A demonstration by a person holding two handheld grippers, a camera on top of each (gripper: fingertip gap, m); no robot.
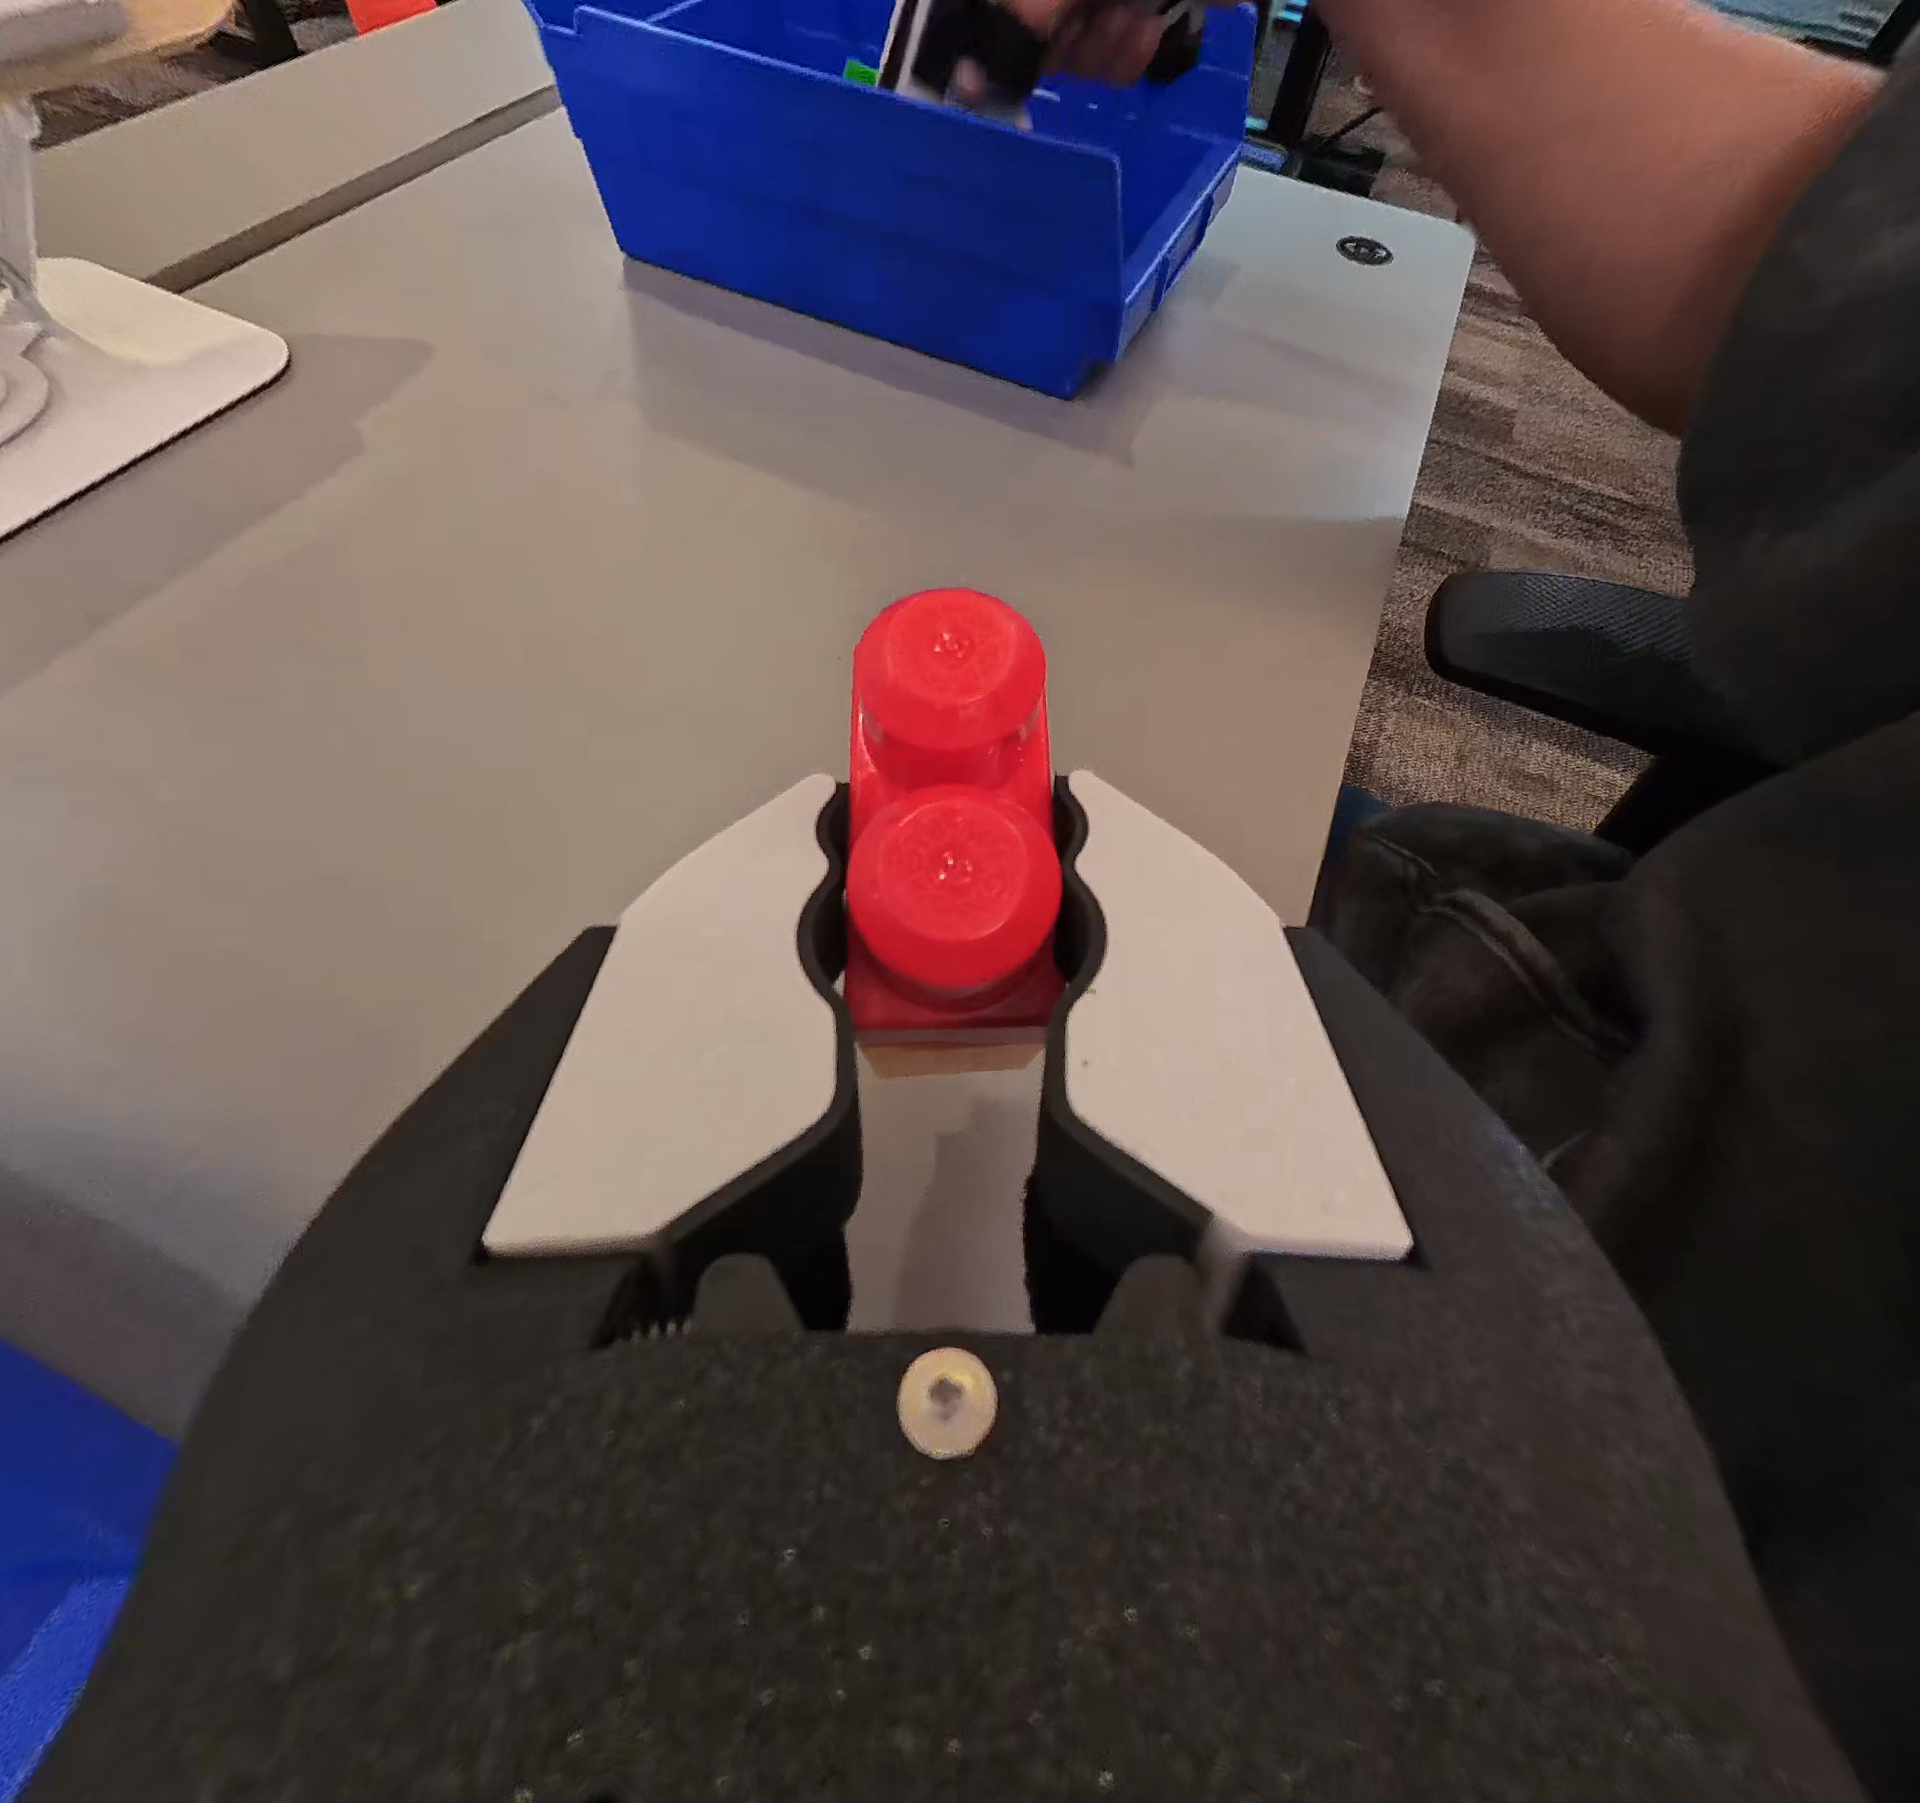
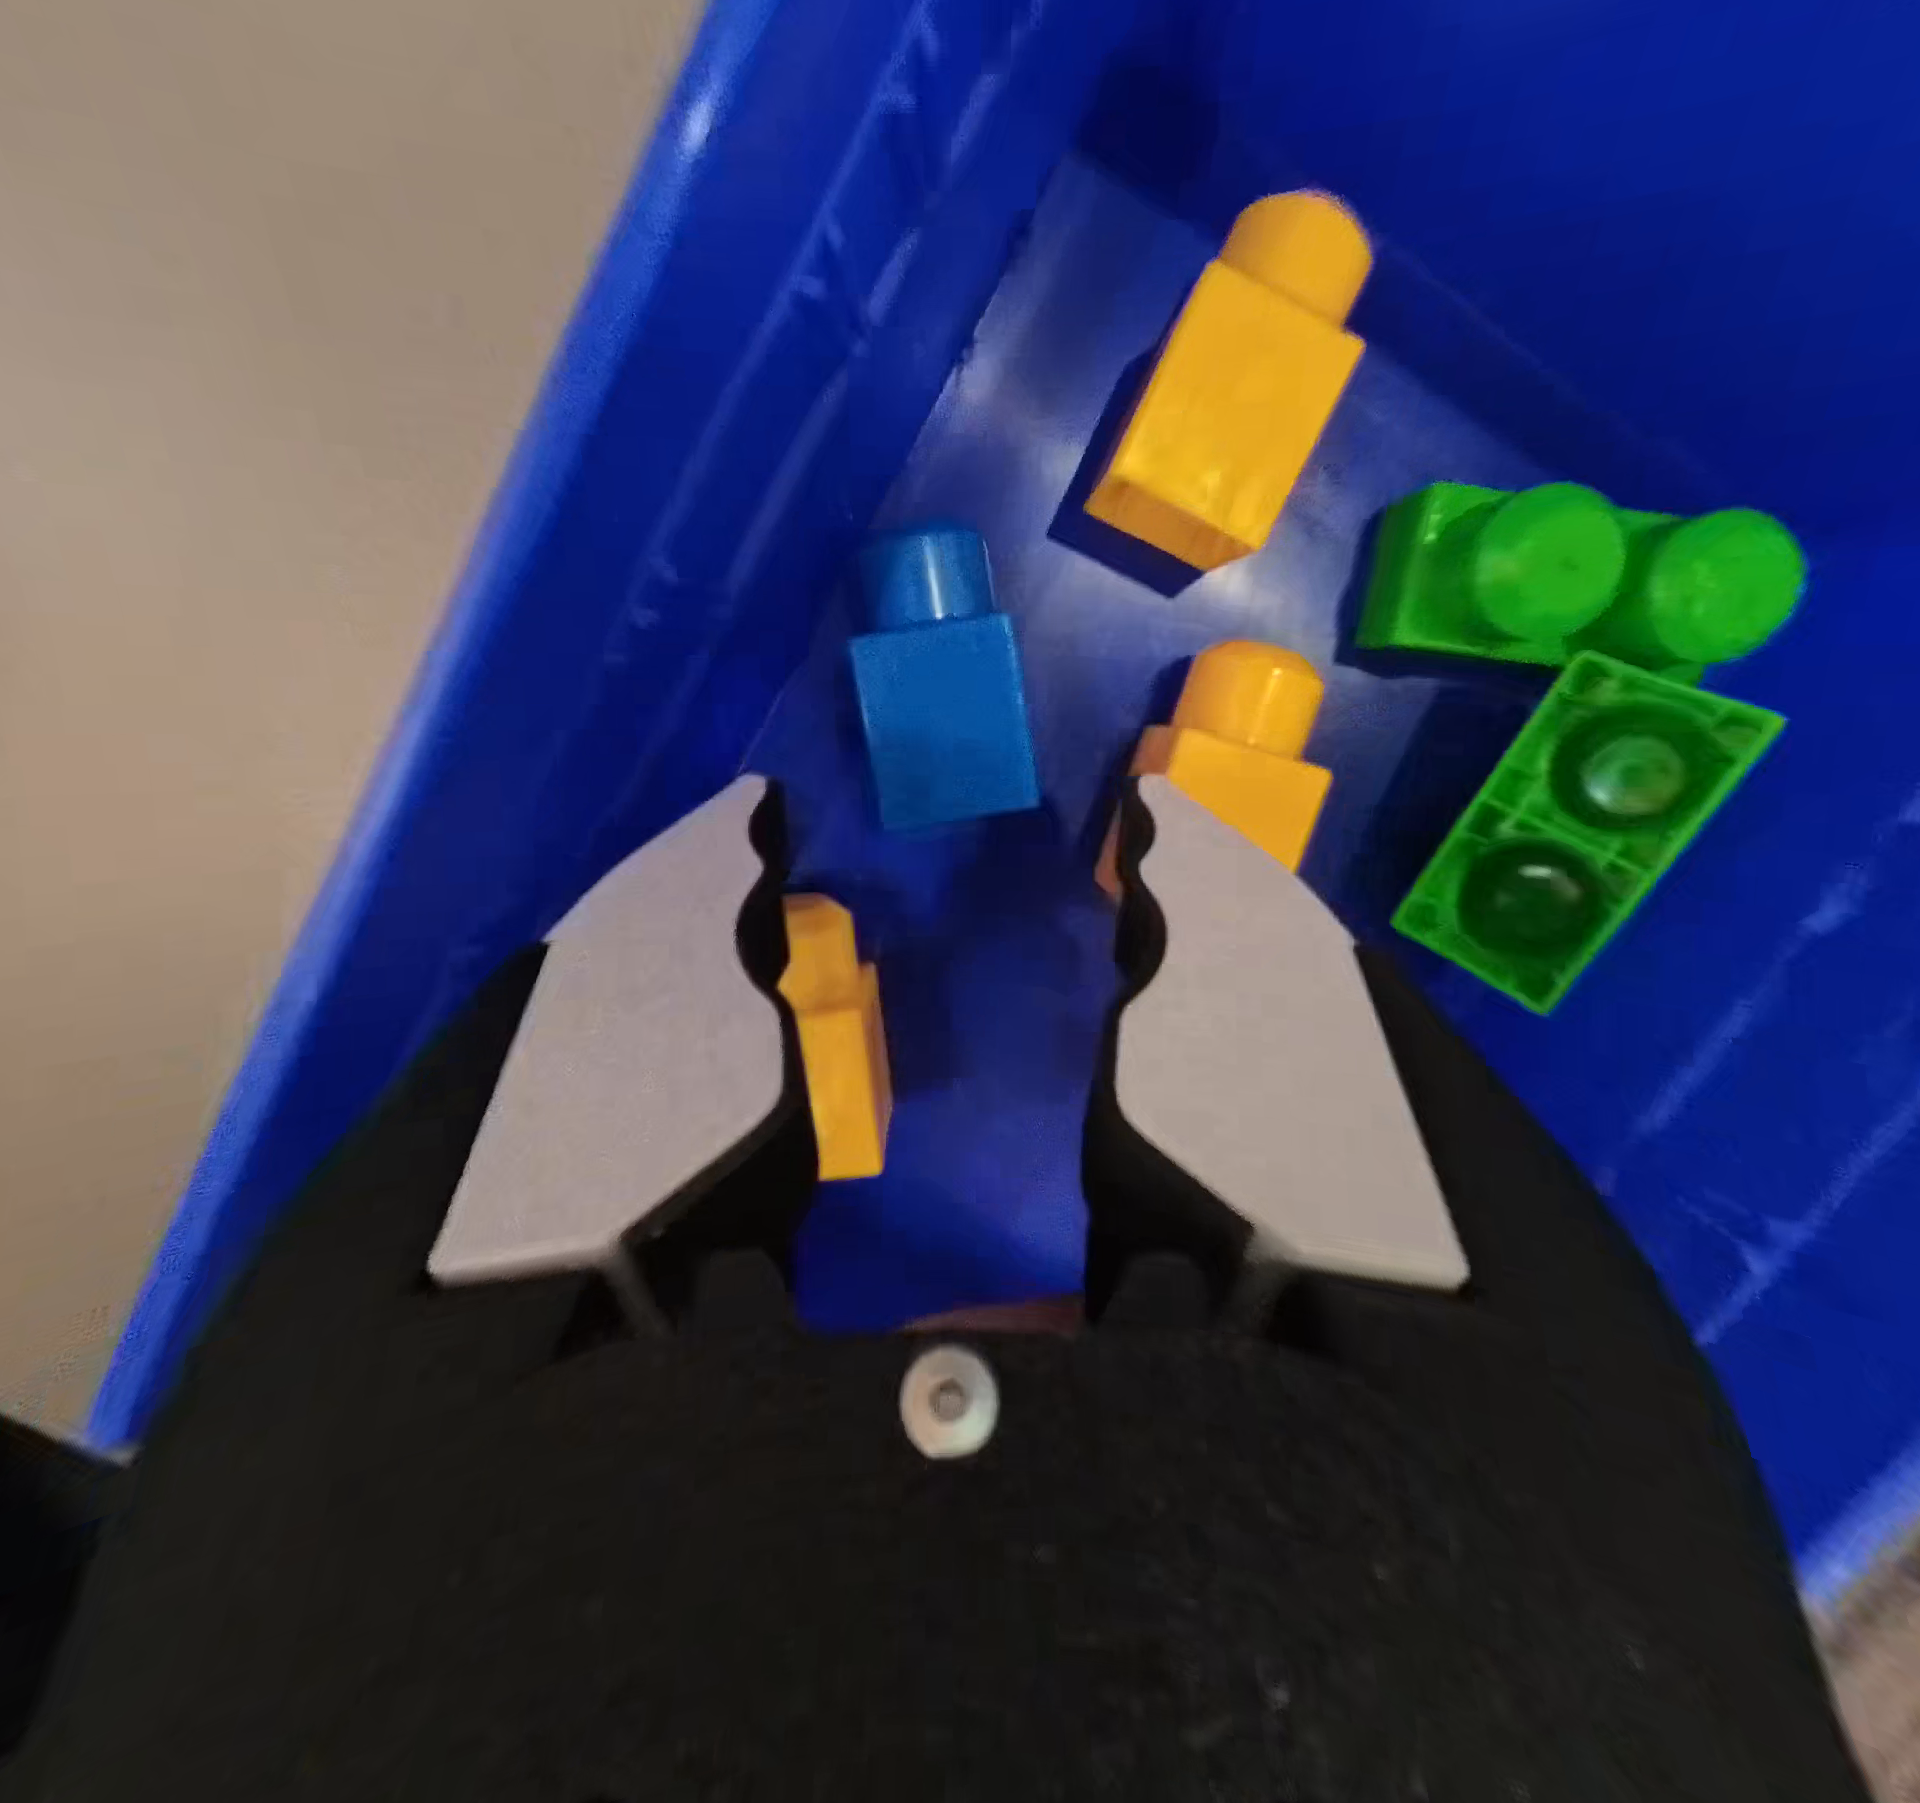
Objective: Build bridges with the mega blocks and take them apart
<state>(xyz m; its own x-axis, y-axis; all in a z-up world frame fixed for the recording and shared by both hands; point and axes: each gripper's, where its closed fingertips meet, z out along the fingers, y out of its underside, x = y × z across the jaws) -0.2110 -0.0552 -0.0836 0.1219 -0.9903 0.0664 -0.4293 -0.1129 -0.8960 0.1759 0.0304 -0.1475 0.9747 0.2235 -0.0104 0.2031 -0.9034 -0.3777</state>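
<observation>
The red block, with two round bumps on top, sits on the grey table, squeezed tight between the fingers of the left gripper. The right gripper is wide apart and holds nothing, reaching down into the blue bin. Near it lie a blue block, three yellow blocks and two green blocks.

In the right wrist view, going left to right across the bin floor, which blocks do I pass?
Small yellow block by the tool's left finger → blue block → large yellow block → green block lying studs-up. The other yellow and green blocks overlap these, so I leave them out.
</observation>
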